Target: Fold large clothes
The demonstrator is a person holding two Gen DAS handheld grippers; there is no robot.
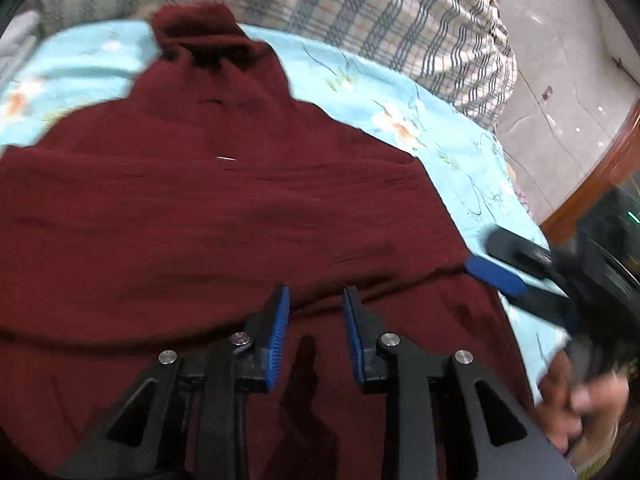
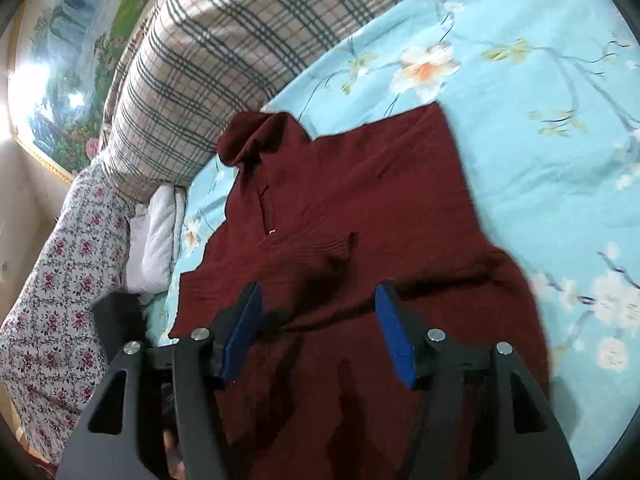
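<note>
A dark red garment (image 1: pixel 208 208) lay spread on the light blue floral bedspread (image 1: pixel 440 140), its collar toward twelve o'clock, near the plaid cover (image 1: pixel 360 8); the left gripper (image 1: pixel 316 300) hung over its lower part, blue pads a little apart, nothing between them; the right gripper (image 2: pixel 318 296), at three o'clock in the left view, stood with jaws wider and empty, seemingly just above the cloth, though blur hid any contact; a white folded cloth (image 2: pixel 154 240) lay at nine o'clock.

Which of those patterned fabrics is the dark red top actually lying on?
The light blue sheet with white blossoms. The red top lies spread on it. The checked quilt sits behind, and the red-flowered cloth off to the side.
</note>
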